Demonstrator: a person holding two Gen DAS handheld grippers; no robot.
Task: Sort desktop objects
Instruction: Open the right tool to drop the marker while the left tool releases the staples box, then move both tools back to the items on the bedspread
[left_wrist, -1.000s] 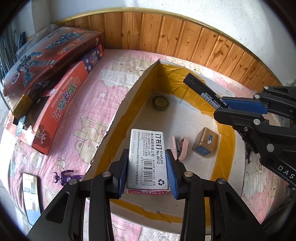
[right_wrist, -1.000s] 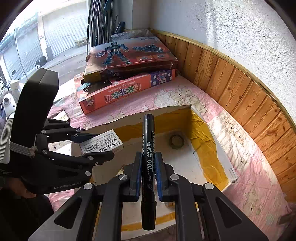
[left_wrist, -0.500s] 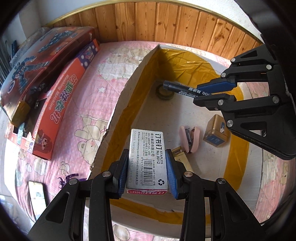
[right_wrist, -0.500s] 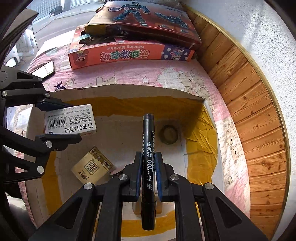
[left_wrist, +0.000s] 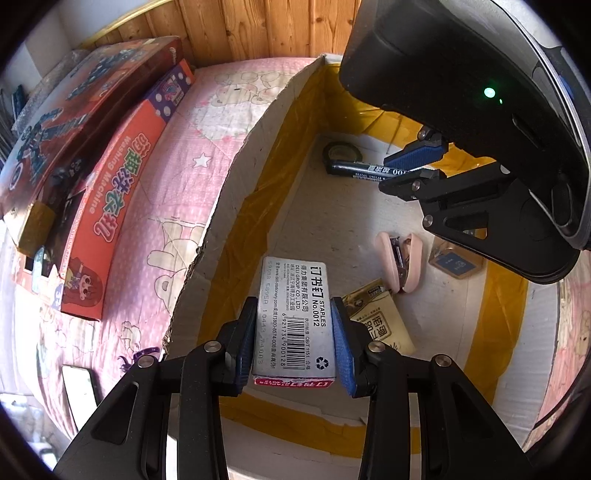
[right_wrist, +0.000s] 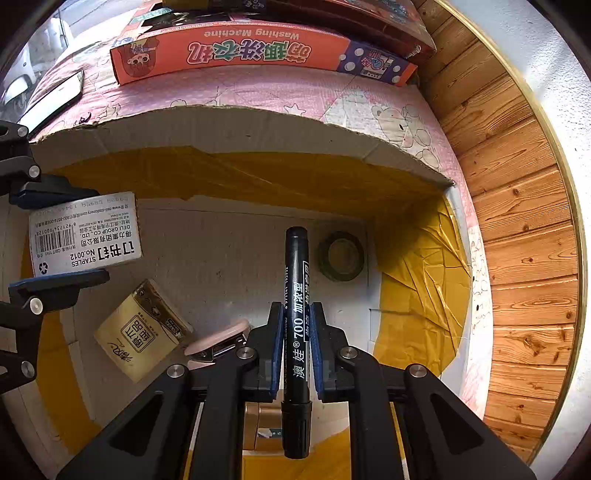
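Note:
My left gripper (left_wrist: 295, 336) is shut on a grey staples box (left_wrist: 293, 317), held over the near left part of an open cardboard box (left_wrist: 236, 177) lined with yellow tape. My right gripper (right_wrist: 296, 332) is shut on a black marker (right_wrist: 296, 317), held low inside the cardboard box (right_wrist: 221, 129) and pointing at its far wall. The marker (left_wrist: 365, 170) and right gripper (left_wrist: 413, 166) also show in the left wrist view, and the staples box (right_wrist: 85, 232) and left gripper (right_wrist: 55, 236) in the right wrist view.
On the box floor lie a tape roll (right_wrist: 341, 256), a pink stapler (left_wrist: 400, 258), a yellow tissue pack (right_wrist: 142, 330) and a small gold box (left_wrist: 456, 260). Toy boxes (left_wrist: 110, 177) are stacked on the pink cloth at the left. A phone (left_wrist: 79, 391) lies near the front left.
Both grippers have moved lower into the cardboard box. The right gripper has carried the marker down toward the floor near the tape roll. Both still hold their objects.

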